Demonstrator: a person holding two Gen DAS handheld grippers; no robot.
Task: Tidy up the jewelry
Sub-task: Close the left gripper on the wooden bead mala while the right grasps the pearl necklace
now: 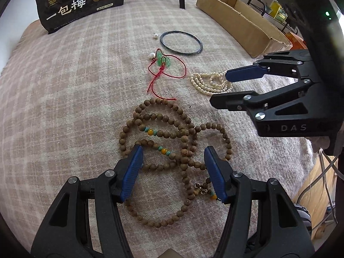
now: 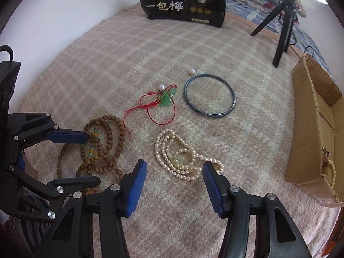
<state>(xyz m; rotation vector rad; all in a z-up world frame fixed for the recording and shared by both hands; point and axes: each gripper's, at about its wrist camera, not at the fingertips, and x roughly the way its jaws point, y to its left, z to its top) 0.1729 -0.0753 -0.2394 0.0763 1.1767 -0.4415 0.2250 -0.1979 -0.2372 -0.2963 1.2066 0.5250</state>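
Observation:
A long string of brown wooden beads point(image 1: 172, 133) lies coiled on the checked blanket. My left gripper point(image 1: 174, 150) points down over it, open, with part of the coil between its blue pads. A heap of small cream pearls point(image 2: 178, 157) lies to the right, with my right gripper point(image 2: 174, 164) open just in front of it; its right fingertip covers the heap's end. Farther back lie a green pendant on red cord point(image 2: 166, 99), a dark bangle point(image 2: 234, 99) and two loose white pearls point(image 2: 192, 71) point(image 2: 161, 87). In each wrist view the other gripper point(image 1: 219, 88) point(image 2: 92, 159) shows from the side.
A shallow cardboard box point(image 2: 309, 129) runs along the blanket's right edge, with a pale bead string at its near end. A black printed bag point(image 2: 182, 2) stands at the back. A small black tripod point(image 2: 281, 32) stands at the back right. A white wall borders the left.

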